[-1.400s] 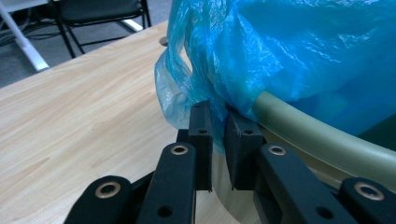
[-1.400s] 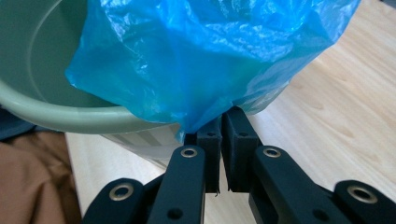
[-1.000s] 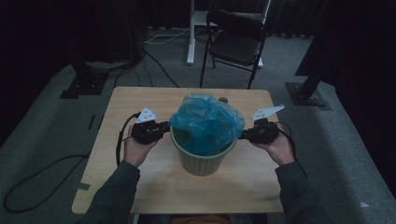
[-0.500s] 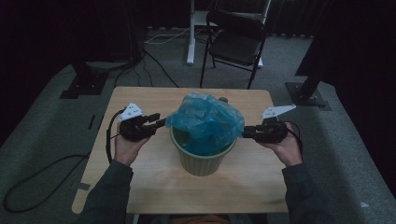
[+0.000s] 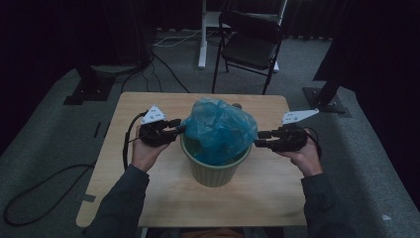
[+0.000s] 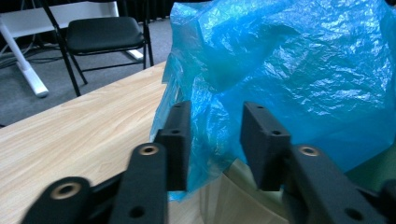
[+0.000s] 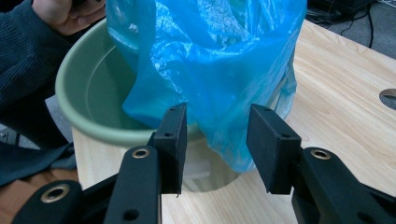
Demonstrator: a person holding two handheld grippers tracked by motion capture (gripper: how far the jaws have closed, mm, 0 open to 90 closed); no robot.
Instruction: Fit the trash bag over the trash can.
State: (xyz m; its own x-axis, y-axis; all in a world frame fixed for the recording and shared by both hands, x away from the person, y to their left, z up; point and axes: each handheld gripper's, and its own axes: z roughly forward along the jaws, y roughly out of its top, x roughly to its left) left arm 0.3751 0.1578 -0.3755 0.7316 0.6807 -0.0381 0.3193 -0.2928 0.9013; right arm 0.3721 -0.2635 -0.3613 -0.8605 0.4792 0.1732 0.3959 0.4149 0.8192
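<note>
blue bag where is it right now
High view: the blue bag sits bunched in the green bin at mid-table, between the left gripper and right gripper.

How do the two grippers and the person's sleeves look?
Both the left gripper and the right gripper are black, with flat rectangular jaws, brass-coloured rivets and a pale three-cornered plate on top. A black cable loops from the left one. The sleeves are dark grey-blue.

Bag (image 5: 219, 130): bright blue, see-thru, crinkly sheen. Bin (image 5: 214, 170): pale green in & out. Table (image 5: 277, 191): light wood w/ fine grain. Grippers: black jaws, brass-tone rivets, grey plates on top. Sleeves (image 5: 119, 204): dark grey. Chair (image 5: 248, 47) far: black. Floor (image 5: 44, 148): grey carpet w/ black cables.
</note>
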